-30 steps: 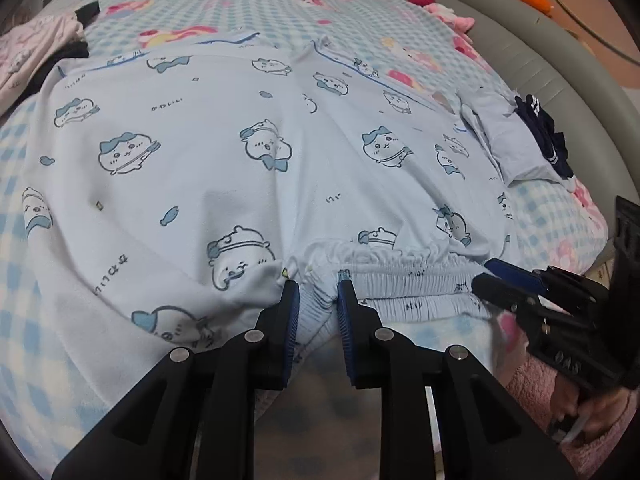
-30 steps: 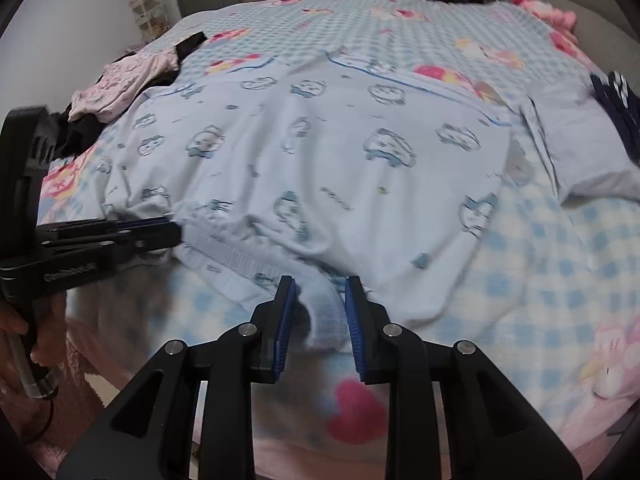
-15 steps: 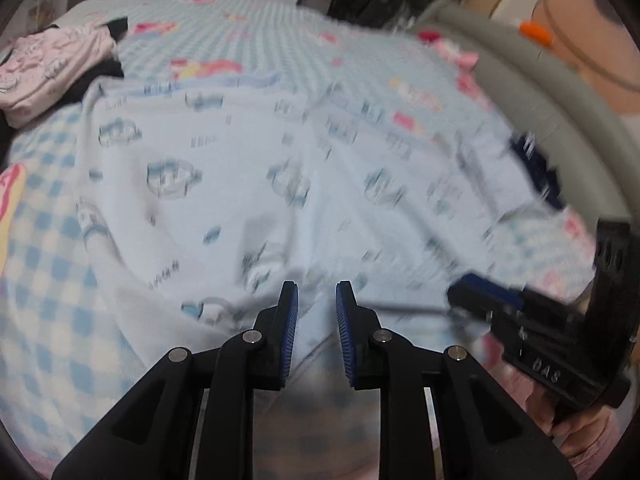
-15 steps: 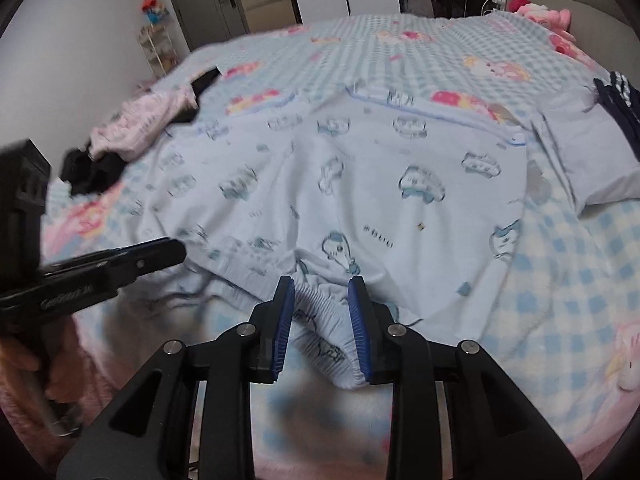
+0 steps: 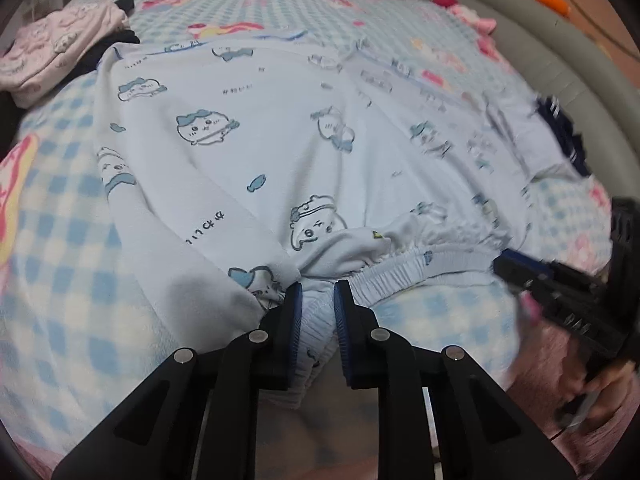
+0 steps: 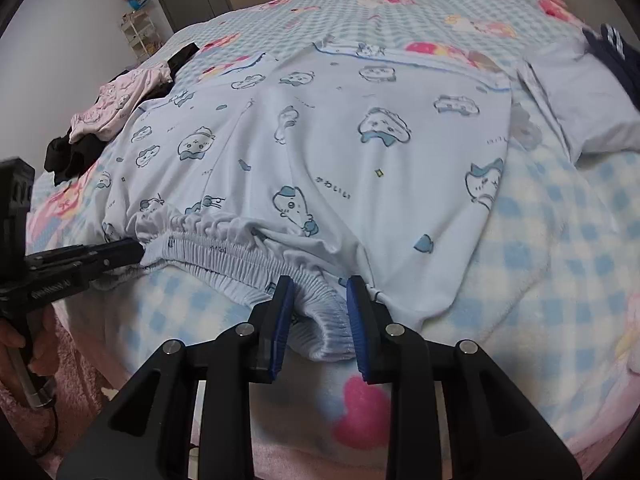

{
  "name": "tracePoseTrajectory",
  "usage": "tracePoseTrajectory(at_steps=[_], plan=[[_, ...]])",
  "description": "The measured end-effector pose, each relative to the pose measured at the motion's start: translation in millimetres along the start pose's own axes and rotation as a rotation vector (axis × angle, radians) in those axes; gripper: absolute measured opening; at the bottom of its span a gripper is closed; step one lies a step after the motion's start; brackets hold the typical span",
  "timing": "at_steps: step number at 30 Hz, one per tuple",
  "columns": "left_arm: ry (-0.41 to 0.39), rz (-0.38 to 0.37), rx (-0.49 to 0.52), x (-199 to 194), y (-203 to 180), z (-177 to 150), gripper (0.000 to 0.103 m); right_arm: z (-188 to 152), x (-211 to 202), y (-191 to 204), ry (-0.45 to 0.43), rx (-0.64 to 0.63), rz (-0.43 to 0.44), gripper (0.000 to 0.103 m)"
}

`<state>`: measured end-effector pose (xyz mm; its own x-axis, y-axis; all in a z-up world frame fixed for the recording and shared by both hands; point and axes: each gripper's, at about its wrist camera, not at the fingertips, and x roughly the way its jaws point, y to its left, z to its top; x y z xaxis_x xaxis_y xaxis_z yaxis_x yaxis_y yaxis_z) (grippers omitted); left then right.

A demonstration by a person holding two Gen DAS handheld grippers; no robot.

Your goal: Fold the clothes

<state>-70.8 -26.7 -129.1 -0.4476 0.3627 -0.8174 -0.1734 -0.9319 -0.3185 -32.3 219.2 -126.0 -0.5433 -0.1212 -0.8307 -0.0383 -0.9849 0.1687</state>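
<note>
I see the bed [image 6: 560, 240] filling both views, covered in a blue-and-white checked blanket with pink cartoon prints. Spread flat across it lie the pale blue pajama shorts [image 6: 340, 152] printed with small cartoon animals, their gathered elastic waistband [image 6: 224, 244] hanging at the near edge of the mattress. To the right of the shorts sits a folded pale blue garment [image 6: 580, 100] with a dark navy piece [image 6: 612, 52] on top of it. Far on the left side of the bed I make out a pink garment [image 5: 56, 48] resting over something black [image 6: 68, 156].

My left claw [image 5: 316, 292] is narrowed around the bunched left end of the waistband, with cloth pressed between both blue pads. My right claw [image 6: 318, 288] stands a little wider, and the right end of the waistband sits puckered between its pads; I read it as gripped. Each claw shows at the edge of the other camera's view, at opposite ends of the same waistband.
</note>
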Motion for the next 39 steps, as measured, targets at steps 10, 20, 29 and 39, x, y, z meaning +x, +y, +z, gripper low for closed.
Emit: tracePoseTrajectory(at_steps=[10,20,29,39], plan=[[-0.076,-0.195,-0.337,-54,56,-26,0.02,-2,-58,-30,-0.102,0.205,0.046,0.029],[-0.051,-0.193,-0.394,-40,53,-30,0.032,-15,-35,-45,-0.012,0.362,0.124,0.029],[-0.035,-0.235,-0.46,-28,54,-32,0.032,-19,-44,-58,-0.012,0.358,0.04,0.029],[-0.029,-0.219,-0.486,-28,59,-26,0.031,-22,-41,-62,0.003,0.364,0.034,0.029]])
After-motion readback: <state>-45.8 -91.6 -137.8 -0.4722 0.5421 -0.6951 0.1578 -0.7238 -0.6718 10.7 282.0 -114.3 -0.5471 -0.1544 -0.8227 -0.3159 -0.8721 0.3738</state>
